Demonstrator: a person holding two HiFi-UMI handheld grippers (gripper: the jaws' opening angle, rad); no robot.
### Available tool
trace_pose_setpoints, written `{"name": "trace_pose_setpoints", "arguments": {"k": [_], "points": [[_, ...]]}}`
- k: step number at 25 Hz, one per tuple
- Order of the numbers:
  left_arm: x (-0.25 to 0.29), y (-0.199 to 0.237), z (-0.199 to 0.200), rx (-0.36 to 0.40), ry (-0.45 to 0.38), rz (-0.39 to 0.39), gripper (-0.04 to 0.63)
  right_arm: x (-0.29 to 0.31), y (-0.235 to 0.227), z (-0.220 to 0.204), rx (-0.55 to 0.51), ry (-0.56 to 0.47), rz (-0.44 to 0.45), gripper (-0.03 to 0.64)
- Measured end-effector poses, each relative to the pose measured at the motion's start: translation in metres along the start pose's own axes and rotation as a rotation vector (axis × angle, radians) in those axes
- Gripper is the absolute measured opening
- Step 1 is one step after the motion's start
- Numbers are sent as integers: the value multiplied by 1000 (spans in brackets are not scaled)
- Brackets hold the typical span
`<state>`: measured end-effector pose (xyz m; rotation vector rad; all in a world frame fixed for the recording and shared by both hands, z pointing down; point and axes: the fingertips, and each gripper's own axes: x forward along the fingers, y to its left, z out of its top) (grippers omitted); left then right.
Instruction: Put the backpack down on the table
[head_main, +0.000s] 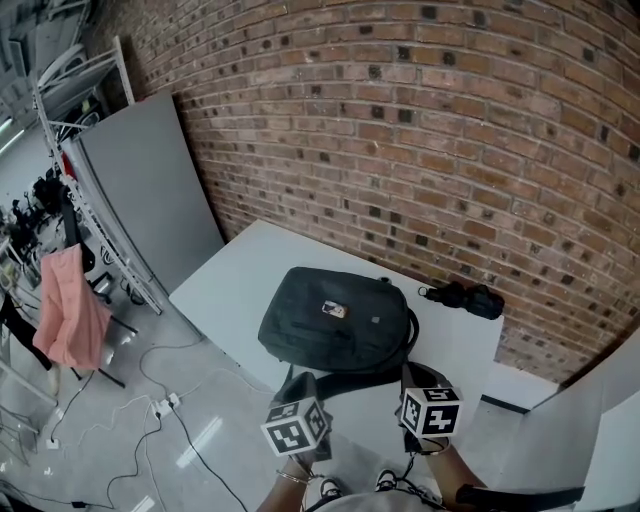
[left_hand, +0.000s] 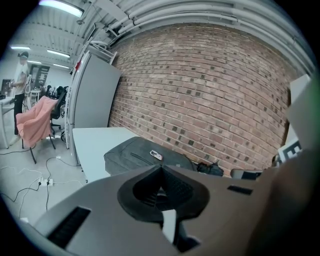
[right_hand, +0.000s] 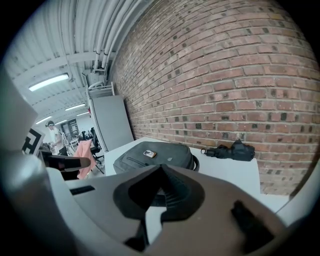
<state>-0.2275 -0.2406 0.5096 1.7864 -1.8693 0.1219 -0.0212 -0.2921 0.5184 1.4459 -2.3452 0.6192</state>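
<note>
A black backpack (head_main: 335, 320) lies flat on the white table (head_main: 240, 265), with a small logo patch on its top side. It also shows ahead of the jaws in the left gripper view (left_hand: 142, 154) and the right gripper view (right_hand: 152, 156). My left gripper (head_main: 299, 384) is at the backpack's near edge, jaws together at the tip (left_hand: 161, 168) with nothing between them. My right gripper (head_main: 415, 378) hovers by the backpack's near right corner, and its jaws (right_hand: 161, 168) also meet with nothing in them. Both grippers stand apart from the bag.
A folded black umbrella (head_main: 468, 298) lies on the table by the brick wall. A grey panel (head_main: 150, 200) leans at the left. On the floor at the left are a chair draped with pink cloth (head_main: 70, 310) and cables with a power strip (head_main: 160, 405). A white board (head_main: 600, 420) stands at the right.
</note>
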Motion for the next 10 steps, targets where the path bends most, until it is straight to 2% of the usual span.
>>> {"name": "trace_pose_setpoints", "arguments": {"k": [10], "points": [[11,-3,-9,4,28,-9,12,5,-6,4,-9,-5,-3,30]]}}
